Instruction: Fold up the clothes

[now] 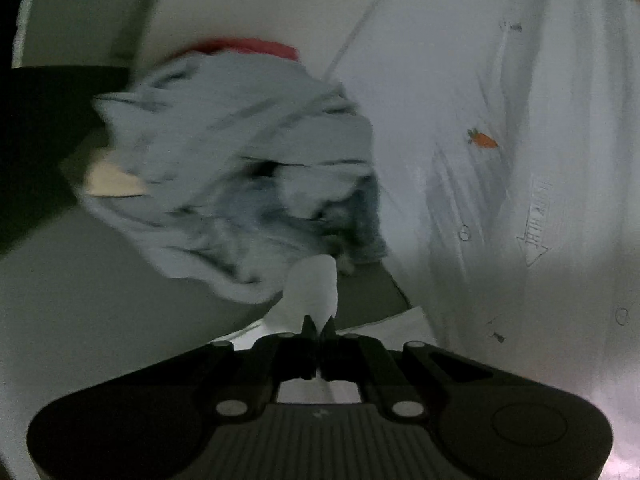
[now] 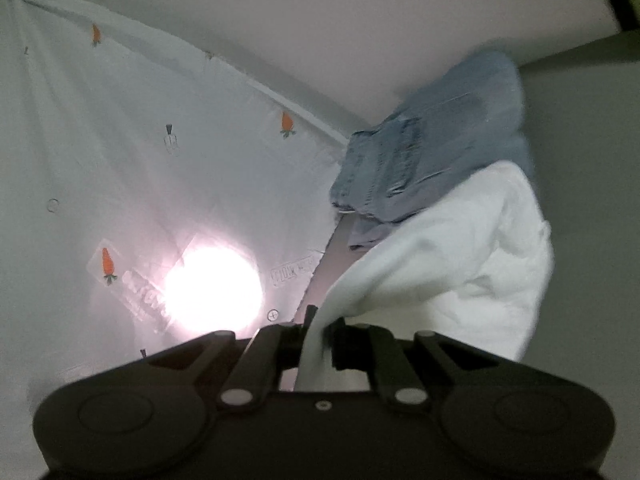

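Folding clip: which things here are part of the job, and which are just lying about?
In the job:
- carrot-print shirt, a white garment
- left gripper, shut on its edge
- right gripper, shut on its cloth

Lying about:
- clothes pile, pale and blurred
- denim on the pile
- red cloth behind the pile

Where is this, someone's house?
Probably a home laundry spot: a carrot-print white shirt is spread out, a heap of pale clothes waits, and folded jeans sit nearby.
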A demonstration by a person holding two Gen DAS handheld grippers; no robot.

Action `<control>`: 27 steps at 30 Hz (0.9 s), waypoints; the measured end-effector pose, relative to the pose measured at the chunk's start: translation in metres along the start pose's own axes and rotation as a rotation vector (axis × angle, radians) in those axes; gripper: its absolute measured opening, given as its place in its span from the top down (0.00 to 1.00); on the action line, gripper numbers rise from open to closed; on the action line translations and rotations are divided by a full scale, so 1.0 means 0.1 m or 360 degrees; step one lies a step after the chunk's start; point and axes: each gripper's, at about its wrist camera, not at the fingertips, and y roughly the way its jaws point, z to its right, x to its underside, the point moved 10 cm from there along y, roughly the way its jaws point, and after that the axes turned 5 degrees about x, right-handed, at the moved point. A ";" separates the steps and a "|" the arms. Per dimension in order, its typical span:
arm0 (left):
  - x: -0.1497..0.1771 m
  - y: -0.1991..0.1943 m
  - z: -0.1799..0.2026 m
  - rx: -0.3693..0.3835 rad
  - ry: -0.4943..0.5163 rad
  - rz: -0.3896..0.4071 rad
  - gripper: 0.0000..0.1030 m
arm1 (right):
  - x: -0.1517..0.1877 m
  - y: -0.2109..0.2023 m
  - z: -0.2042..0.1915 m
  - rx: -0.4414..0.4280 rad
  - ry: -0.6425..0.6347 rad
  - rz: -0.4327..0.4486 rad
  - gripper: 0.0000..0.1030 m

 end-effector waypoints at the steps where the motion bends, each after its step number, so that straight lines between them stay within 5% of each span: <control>1: -0.02 0.16 0.14 -0.0001 -0.0008 -0.0007 0.99 | 0.00 0.13 -0.08 0.0007 0.0001 -0.0007 0.94; 12: 0.21 2.70 1.72 0.0020 0.0143 -0.0282 0.99 | 0.02 2.08 -0.58 0.0231 -0.0018 -0.0094 0.94; 17: 0.65 3.78 2.03 -0.0051 0.0465 -0.0382 0.98 | 0.16 2.77 -0.48 0.0410 -0.0235 -0.0144 0.91; 19: 0.87 4.14 2.06 -0.0092 0.0666 -0.0423 0.89 | 0.24 2.95 -0.41 0.0496 -0.0319 -0.0185 0.88; 21: 1.04 4.25 2.06 -0.0108 0.0879 -0.0416 0.86 | 0.29 3.03 -0.36 0.0555 -0.0385 -0.0207 0.73; 23: 1.09 4.07 2.12 -0.0032 0.1007 -0.0354 0.63 | 0.29 2.96 -0.39 0.0544 -0.0410 -0.0187 0.48; 24: 1.08 3.95 2.15 0.0011 0.1046 -0.0324 0.41 | 0.25 2.87 -0.44 0.0507 -0.0416 -0.0158 0.38; 25: 1.06 3.80 2.17 0.0054 0.1073 -0.0284 0.28 | 0.22 2.79 -0.49 0.0471 -0.0422 -0.0130 0.35; 27: 0.97 3.45 2.11 0.0097 0.1121 -0.0199 0.27 | 0.14 2.55 -0.60 0.0398 -0.0444 -0.0065 0.24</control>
